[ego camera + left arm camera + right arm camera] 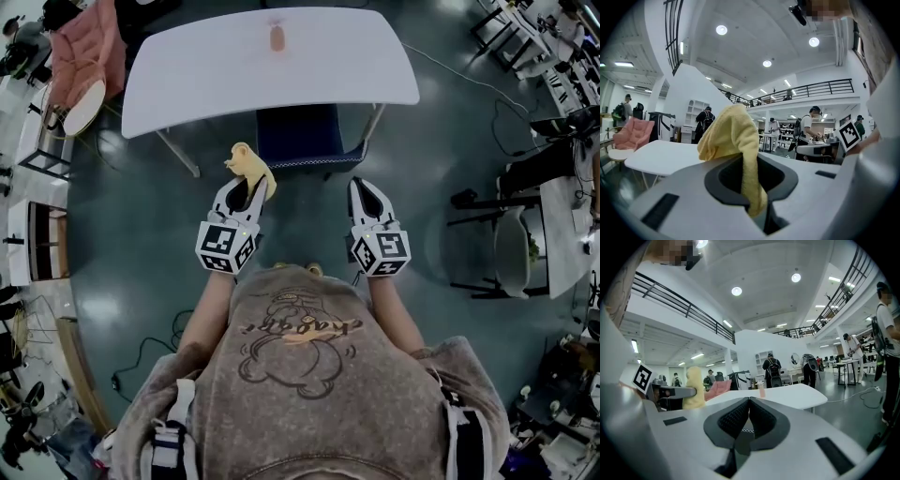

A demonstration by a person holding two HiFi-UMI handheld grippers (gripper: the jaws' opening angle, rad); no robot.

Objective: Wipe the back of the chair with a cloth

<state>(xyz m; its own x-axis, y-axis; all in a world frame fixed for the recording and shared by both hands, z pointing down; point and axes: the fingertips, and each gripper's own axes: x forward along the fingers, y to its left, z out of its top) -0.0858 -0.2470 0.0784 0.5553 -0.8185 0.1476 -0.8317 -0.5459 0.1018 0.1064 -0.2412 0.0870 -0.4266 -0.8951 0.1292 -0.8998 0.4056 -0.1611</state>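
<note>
A dark blue chair (pixel 302 136) stands tucked under the near edge of the white table (pixel 187 70), straight ahead of me. My left gripper (pixel 246 191) is shut on a yellow cloth (pixel 249 165), which bunches above the jaws, and hangs a little short of the chair's left side. In the left gripper view the cloth (pixel 736 145) fills the space between the jaws. My right gripper (pixel 368 197) is shut with nothing in it, just off the chair's right corner. From the right gripper view I see the table (pixel 787 394) and the cloth (pixel 695 387) at left.
A small pinkish bottle (pixel 277 37) stands on the table's far side. A pink armchair (pixel 82 47) sits at the far left. Desks, stands and a floor cable (pixel 469 80) crowd the right. People stand far off by shelves (pixel 705 123).
</note>
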